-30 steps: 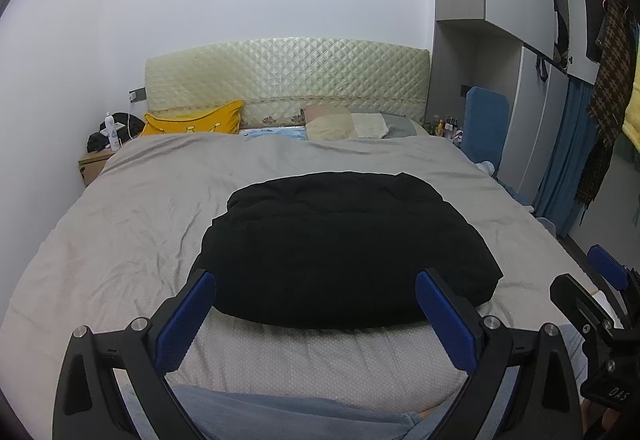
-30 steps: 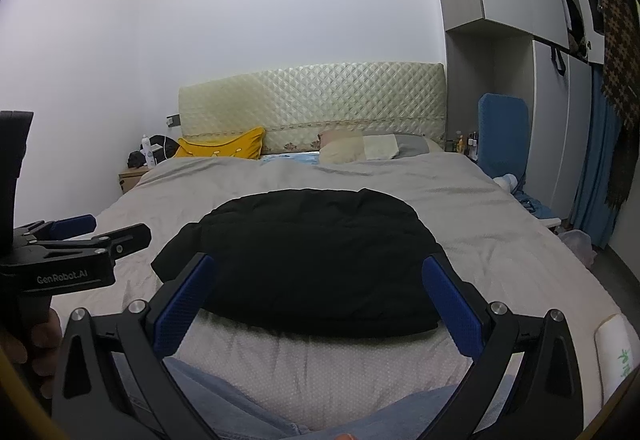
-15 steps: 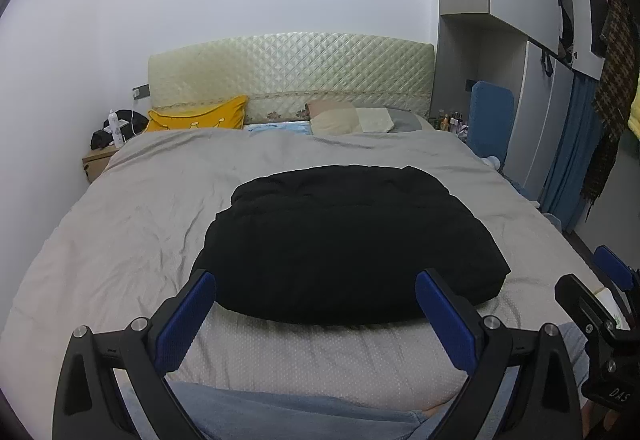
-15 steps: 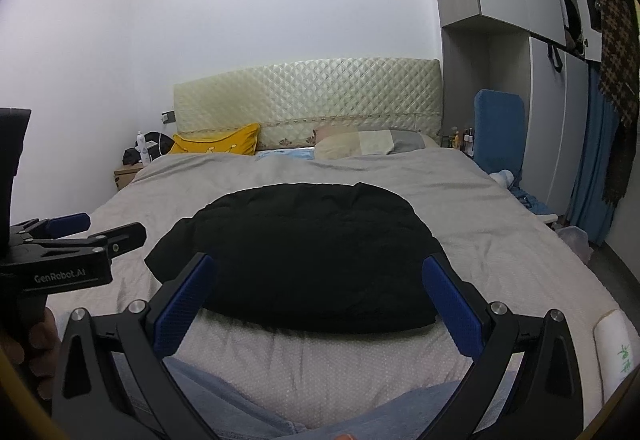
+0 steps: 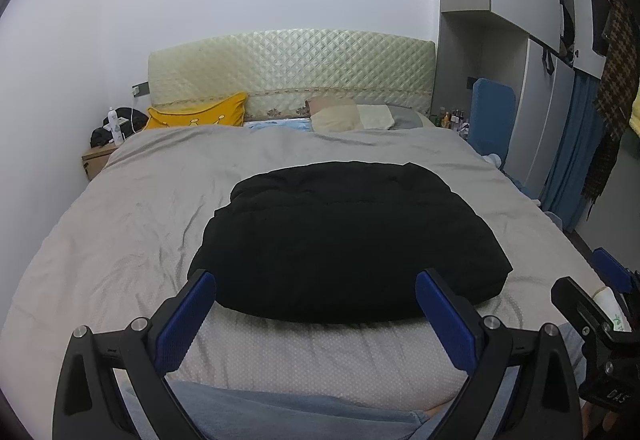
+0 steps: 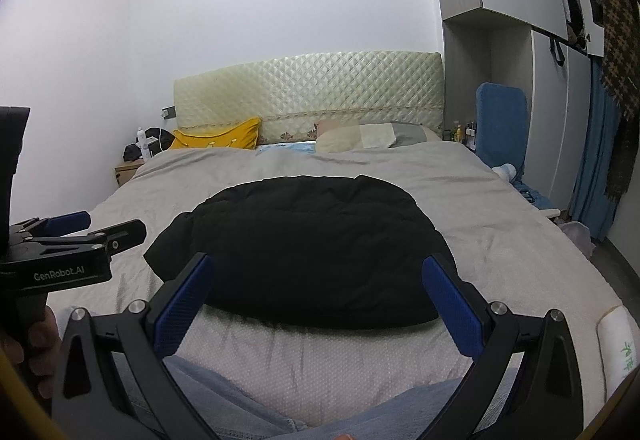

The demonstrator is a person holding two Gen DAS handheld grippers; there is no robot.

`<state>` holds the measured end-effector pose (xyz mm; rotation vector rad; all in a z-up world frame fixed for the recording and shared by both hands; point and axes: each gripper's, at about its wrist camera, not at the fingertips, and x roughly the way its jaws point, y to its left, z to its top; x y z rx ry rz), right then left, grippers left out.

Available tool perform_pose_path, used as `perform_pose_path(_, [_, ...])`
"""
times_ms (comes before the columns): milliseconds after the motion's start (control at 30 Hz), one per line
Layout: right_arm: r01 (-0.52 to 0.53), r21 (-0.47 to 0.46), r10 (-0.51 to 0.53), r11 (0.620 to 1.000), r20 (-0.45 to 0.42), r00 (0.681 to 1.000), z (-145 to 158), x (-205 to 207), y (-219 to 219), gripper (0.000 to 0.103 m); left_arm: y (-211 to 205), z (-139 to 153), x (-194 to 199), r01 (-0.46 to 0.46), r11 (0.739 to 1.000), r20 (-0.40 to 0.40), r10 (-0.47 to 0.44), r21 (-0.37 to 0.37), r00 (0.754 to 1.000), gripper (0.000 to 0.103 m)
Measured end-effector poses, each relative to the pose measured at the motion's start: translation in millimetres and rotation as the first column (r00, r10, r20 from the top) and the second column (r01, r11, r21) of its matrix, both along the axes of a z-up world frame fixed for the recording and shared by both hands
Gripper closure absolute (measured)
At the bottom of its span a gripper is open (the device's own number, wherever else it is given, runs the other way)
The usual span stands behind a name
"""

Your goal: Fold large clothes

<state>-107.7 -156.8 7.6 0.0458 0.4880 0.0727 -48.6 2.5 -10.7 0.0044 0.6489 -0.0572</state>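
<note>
You are standing at the foot of a bed point(image 5: 120, 224), holding a two-finger gripper in each hand. The landmark is a black padded garment point(image 5: 348, 240), which is lying on the grey bedcover just beyond your grippers, in the half of the bed nearer you and well short of the pillows point(image 5: 348, 117) at the headboard. The garment is sitting in a compact, rounded bundle, with one layer appearing to lie over another.

Your left gripper point(image 5: 316, 304) is hovering just in front of the garment's near edge, its blue fingers spread wide and gripping nothing. Your right gripper point(image 6: 320, 288) is doing the same beside it, fingers wide apart, also empty.

Judging from the bundle's tidy shape, you are probably between folds or near the last one, with neither tool touching the cloth. The next move likely calls for lowering both grippers to the near edge, pinching the thick padding at two separated points, and lifting evenly so the bulky layers do not slide apart.
</note>
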Motion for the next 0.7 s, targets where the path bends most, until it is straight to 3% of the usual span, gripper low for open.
perform_pose_path(700, [0.003, -0.004, -0.003, 1.0, 0.012, 1.0, 4.0, -0.6, 2.5, 0.0, 8.2, 6.5, -7.9, -0.005, 1.0, 0.012, 0.005, -0.016, 1.0, 0.002])
